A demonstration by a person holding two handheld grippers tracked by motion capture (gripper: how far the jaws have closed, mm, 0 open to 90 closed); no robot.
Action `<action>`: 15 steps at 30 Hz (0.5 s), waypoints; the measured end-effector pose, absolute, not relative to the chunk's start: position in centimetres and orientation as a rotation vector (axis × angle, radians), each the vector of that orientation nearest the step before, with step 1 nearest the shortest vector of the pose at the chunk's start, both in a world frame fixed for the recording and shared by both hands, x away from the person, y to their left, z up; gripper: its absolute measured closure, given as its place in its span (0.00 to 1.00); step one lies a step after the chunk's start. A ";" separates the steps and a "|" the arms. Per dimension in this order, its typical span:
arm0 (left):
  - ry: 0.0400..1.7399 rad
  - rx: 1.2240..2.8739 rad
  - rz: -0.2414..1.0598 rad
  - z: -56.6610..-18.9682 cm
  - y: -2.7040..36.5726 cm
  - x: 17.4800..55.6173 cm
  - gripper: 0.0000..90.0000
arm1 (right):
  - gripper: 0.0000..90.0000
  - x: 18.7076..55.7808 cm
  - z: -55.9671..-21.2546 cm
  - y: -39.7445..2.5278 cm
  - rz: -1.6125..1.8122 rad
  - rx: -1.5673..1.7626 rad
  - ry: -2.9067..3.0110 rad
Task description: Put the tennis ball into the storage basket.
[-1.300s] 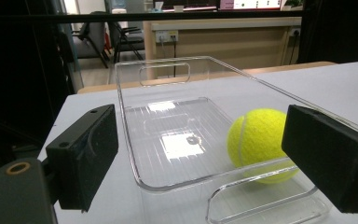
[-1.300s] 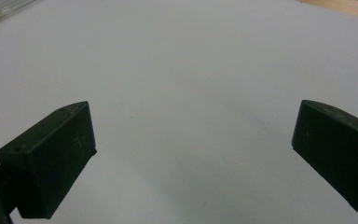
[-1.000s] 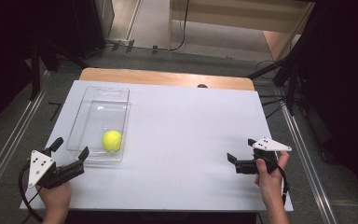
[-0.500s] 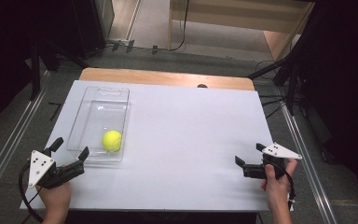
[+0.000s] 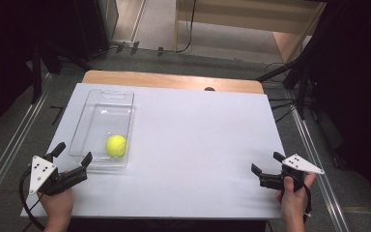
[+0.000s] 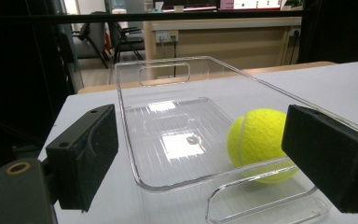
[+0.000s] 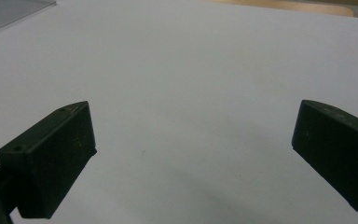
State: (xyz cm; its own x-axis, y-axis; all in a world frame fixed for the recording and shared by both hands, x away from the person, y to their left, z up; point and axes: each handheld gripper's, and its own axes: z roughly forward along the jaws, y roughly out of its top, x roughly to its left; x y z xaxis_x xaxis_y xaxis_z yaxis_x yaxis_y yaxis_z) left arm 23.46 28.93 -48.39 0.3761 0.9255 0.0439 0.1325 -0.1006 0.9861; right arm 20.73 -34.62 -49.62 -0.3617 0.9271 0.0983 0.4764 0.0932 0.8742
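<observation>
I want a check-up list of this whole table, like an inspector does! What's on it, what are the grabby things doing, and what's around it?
Surface: white table, flat and bare apart from the tray; a wooden strip shows along its far edge.
Job's things: clear tray at the left side; yellow ball lies inside it, near the end closest to the person.
Clutter: nothing seen.
Grippers: left gripper open, jaws empty, just short of the tray's near end; right gripper open, jaws empty, over bare table near the right front corner.
Cables: a black cable loops from the left gripper; more cables lie on the floor beyond the table.
Surroundings: dark room, grey floor, floor rails on both sides, wooden furniture behind.
</observation>
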 end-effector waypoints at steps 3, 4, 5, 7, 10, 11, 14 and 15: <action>0.989 1.528 0.897 -48.4 28.9 23.5 0.13 | 0.00 20.5 -49.7 -34.9 1.220 1.379 1.873; 0.989 1.528 0.897 -48.4 29.0 23.5 0.13 | 0.00 20.4 -49.7 -35.1 1.224 1.381 1.861; 0.991 1.527 0.896 -48.4 29.0 23.4 0.13 | 0.00 20.2 -49.8 -35.3 1.237 1.384 1.847; 0.990 1.525 0.895 -48.4 29.0 23.5 0.13 | 0.00 19.9 -49.9 -35.6 1.238 1.388 1.833; 0.990 1.525 0.894 -48.4 29.0 23.5 0.13 | 0.00 19.7 -50.1 -35.9 1.246 1.381 1.824; 0.992 1.524 0.894 -48.4 29.0 23.5 0.13 | 0.00 19.3 -50.3 -36.3 1.256 1.389 1.805; 0.995 1.519 0.896 -48.4 29.0 23.5 0.13 | 0.00 18.9 -50.3 -36.6 1.273 1.381 1.761; 0.995 1.519 0.895 -48.4 29.0 23.5 0.13 | 0.00 18.8 -50.3 -36.8 1.279 1.381 1.755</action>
